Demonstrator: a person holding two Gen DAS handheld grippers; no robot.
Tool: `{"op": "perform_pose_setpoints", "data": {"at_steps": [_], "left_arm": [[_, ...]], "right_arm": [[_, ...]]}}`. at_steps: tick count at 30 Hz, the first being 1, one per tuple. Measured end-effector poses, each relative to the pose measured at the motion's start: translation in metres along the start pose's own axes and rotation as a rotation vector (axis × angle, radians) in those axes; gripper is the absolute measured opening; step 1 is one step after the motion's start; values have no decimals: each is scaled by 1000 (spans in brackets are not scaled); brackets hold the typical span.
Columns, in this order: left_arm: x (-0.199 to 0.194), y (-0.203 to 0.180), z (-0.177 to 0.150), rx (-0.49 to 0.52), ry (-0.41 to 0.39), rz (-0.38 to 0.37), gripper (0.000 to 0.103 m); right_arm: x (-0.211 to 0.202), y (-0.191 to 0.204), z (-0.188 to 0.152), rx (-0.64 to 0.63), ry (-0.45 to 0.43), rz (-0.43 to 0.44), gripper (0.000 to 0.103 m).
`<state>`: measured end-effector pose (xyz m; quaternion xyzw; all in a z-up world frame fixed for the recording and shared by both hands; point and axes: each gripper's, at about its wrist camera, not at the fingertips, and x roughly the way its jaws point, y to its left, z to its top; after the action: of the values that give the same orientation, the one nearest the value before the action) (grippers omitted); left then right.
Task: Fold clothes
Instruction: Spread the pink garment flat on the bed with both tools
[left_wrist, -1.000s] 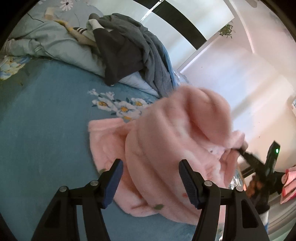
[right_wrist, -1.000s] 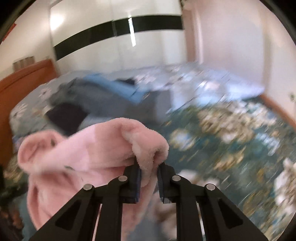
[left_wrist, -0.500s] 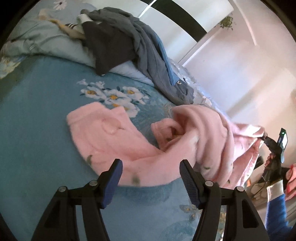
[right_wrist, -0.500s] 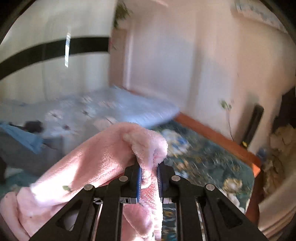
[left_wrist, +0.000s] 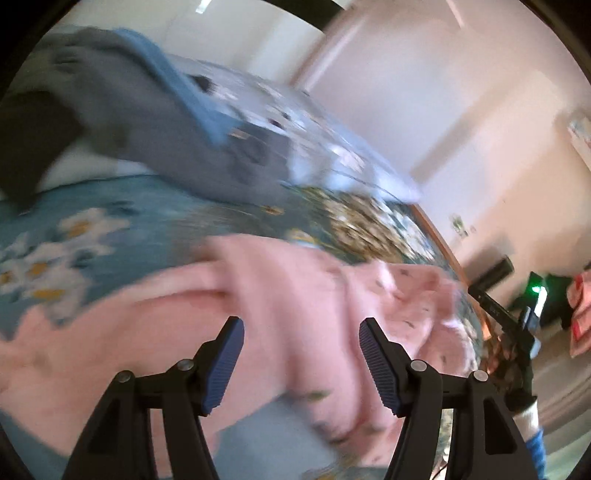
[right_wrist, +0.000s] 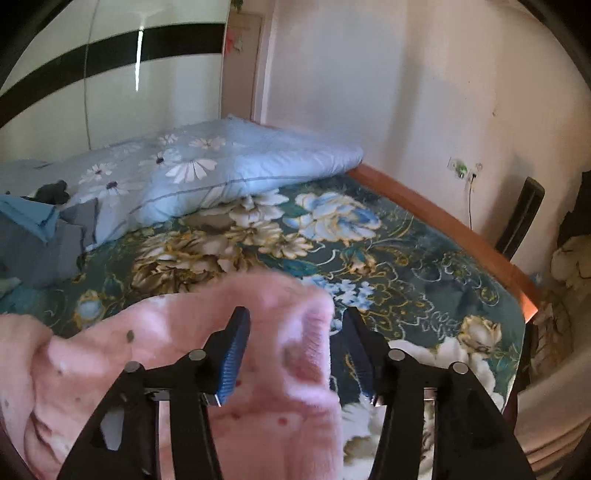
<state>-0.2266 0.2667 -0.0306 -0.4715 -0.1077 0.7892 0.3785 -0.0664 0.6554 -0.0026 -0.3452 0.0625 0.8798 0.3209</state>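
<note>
A fluffy pink garment lies spread across the floral bedsheet, blurred by motion in the left wrist view. My left gripper hovers open above its middle, with nothing between its fingers. In the right wrist view the garment's pink corner falls loosely between the jaws of my right gripper, which are opening; the pads do not press on the cloth. The right gripper also shows at the far right of the left wrist view, beside the garment's end.
A pile of grey and blue clothes lies at the back left of the bed. A light blue floral quilt lies folded by the wall. The wooden bed frame runs along the right, with a dark chair beyond it.
My right gripper, shut on the pink corner before, has opened and the cloth is slipping free. The garment has been pulled out flat to the right. My left gripper has swung right above it.
</note>
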Motion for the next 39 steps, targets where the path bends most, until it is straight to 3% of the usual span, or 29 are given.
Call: {"op": "perform_pose_setpoints", "data": {"at_steps": [4, 6, 8, 9, 13, 18, 20, 23, 26, 30, 32, 34, 37, 39], "left_arm": [[48, -22, 9, 5, 63, 137, 70], [57, -14, 10, -83, 68, 149, 68], [60, -9, 10, -124, 64, 179, 34], [58, -9, 11, -126, 63, 196, 9], [25, -7, 11, -137, -6, 174, 7], [-74, -19, 4, -91, -194, 59, 7], [-114, -20, -13, -57, -263, 20, 7], [-180, -9, -72, 10, -370, 1, 7], [-194, 20, -134, 13, -350, 94, 7], [-172, 94, -210, -160, -171, 155, 7], [-164, 120, -234, -252, -128, 176, 6], [-169, 127, -241, -251, -119, 214, 6], [-191, 122, -234, -229, -147, 198, 7], [-203, 103, -219, -148, -186, 217, 10]], "right_arm": [[-19, -5, -21, 32, 15, 68, 57], [-27, -4, -34, 32, 25, 91, 57], [-34, -1, -46, 24, 35, 106, 57], [-37, 0, -53, 19, 39, 114, 57], [-53, 4, -68, 41, 51, 157, 57], [-78, 22, -78, 52, 32, 234, 57], [-90, 35, -82, 37, 18, 273, 57], [-102, 52, -91, 9, 9, 321, 57], [-102, 66, -106, 1, 38, 349, 57], [-94, 79, -131, 0, 108, 376, 57], [-91, 84, -141, -13, 133, 375, 57], [-93, 87, -148, -26, 140, 375, 57], [-96, 83, -152, -34, 135, 368, 57], [-93, 77, -152, -17, 136, 359, 57]]}}
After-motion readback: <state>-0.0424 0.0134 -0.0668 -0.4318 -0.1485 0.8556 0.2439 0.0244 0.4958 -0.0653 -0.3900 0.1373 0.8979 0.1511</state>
